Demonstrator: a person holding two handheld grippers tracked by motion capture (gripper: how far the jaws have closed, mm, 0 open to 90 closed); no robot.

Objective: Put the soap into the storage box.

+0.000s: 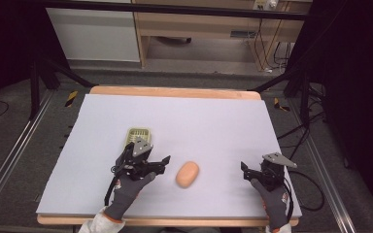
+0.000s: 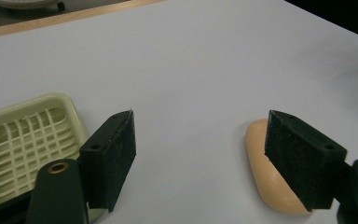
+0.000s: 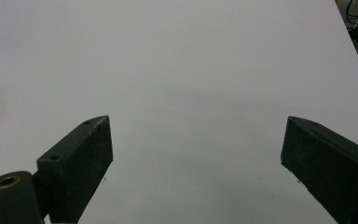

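High view: left gripper [image 1: 161, 161], fingers apart, hovers between soap dish [image 1: 138, 135] and the soap [image 1: 187, 174] on the surface [image 1: 213, 126]; right gripper [image 1: 250, 171] idles open. Likely the approach; next it should straddle the soap and close

The soap [image 1: 187, 174] lies on the table [image 1: 213, 126], right of the soap dish [image 1: 138, 134].

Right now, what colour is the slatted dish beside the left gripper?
Pale yellow-green slatted plastic soap dish, clearest in the left gripper view.
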